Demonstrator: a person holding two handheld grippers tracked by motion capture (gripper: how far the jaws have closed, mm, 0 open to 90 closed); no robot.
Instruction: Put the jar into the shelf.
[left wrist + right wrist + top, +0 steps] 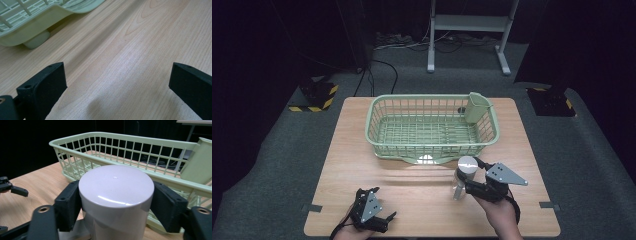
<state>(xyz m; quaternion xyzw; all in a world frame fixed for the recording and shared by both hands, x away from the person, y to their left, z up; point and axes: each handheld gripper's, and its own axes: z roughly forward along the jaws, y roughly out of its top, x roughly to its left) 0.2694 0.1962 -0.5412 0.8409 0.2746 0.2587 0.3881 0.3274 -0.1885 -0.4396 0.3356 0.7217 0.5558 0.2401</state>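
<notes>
— Standing upright, was it? The bottle (463, 176), I mean.

— Yes. Its long axis ran straight up from the table (362, 165), white cap on top, and it stood near the front edge, right of the middle, just in front of the basket (384, 131).

— And the right gripper (468, 186)?

— Clamped on the bottle just under the cap. The right gripper view showed a black pad pressed to each side of it (116, 197).

— The left gripper (382, 212)?

— Jaws wide apart with nothing between them, near the front left corner, well away from the bottle.

— What did the high view add?

— The clear body below the cap, and the whole basket at the back middle with a cup (476, 107) hung inside its far right corner. The left gripper view gave the basket's foot (36, 41) on the wood grain.

— Any writing?

— None I could read on cap, bottle or basket.
</notes>
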